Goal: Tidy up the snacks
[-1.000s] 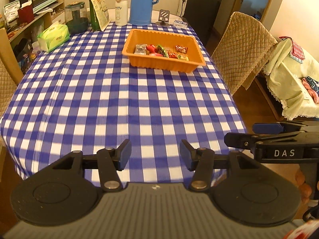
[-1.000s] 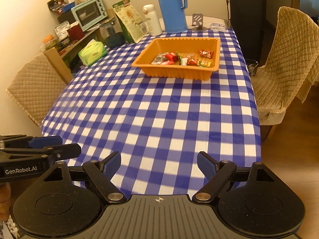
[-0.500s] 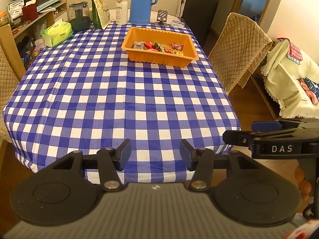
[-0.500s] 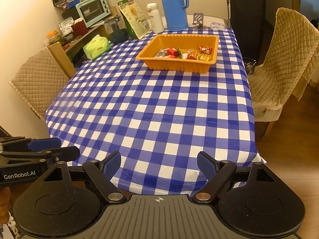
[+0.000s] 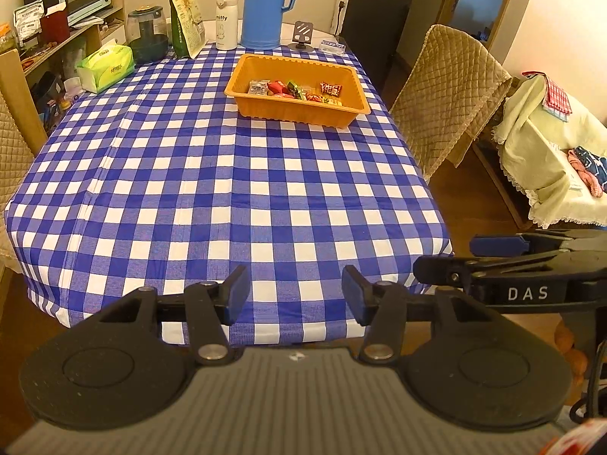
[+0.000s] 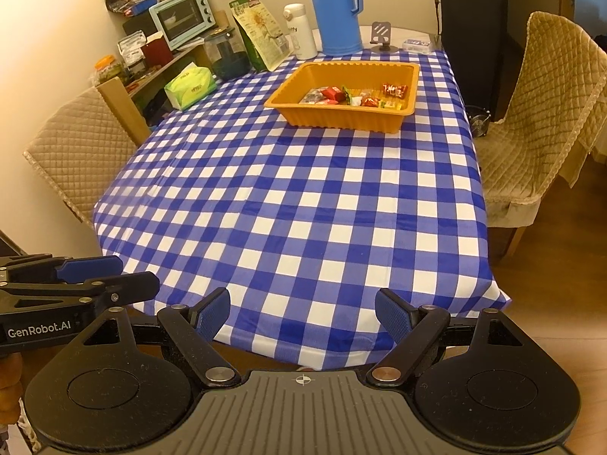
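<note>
Orange tray (image 5: 297, 108): stands at the far end of the checked surface (image 5: 227, 189), in front of the blue jug (image 5: 267, 3); it looks smaller and further off than a second ago.
Snacks (image 5: 299, 91): a small heap of wrapped pieces, all lying inside the tray; none shows loose on the cloth.
Left gripper (image 5: 295, 295): jaws partly apart with nothing between them, hanging over the near edge of the cloth.
Right gripper (image 6: 302, 316): jaws wide and empty, also at the near edge, just beside the left one.
Change: both views have pulled back from the tray, so that the whole cloth and its front hem now show; the jaw gaps are as they were.
Meaning: judged from this, the gathering is done and both hands are backing off.
</note>
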A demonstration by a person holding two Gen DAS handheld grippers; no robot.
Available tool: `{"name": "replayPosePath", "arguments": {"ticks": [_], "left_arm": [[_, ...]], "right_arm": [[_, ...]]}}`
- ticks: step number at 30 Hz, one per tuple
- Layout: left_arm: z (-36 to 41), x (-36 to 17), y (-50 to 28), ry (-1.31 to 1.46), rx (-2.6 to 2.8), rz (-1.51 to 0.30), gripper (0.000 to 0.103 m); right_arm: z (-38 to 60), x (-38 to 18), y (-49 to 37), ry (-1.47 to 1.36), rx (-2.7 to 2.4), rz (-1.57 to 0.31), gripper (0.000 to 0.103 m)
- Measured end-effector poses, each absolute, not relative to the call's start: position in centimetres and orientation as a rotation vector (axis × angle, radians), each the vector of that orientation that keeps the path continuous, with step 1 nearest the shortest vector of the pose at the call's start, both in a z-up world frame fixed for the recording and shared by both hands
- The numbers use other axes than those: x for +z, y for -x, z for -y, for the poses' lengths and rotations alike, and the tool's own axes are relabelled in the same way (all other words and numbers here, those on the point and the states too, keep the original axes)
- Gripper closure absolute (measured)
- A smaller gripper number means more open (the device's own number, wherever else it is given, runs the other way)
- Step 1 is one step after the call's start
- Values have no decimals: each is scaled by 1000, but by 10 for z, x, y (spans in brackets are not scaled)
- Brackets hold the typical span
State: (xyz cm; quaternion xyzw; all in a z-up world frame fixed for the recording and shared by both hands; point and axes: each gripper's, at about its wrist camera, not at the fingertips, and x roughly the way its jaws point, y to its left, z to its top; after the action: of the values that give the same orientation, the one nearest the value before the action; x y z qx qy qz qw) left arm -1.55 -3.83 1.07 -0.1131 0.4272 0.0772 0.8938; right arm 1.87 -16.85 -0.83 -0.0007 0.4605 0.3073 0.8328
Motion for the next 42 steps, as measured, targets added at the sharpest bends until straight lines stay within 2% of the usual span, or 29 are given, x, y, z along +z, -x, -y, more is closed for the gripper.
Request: {"name": "replayPosePath", "arguments": {"ticks": [42], "left_arm": [[42,10,3,224,153,-893,52]], "right_arm": [[172,-11,-27,-8,648,-984,20]]}}
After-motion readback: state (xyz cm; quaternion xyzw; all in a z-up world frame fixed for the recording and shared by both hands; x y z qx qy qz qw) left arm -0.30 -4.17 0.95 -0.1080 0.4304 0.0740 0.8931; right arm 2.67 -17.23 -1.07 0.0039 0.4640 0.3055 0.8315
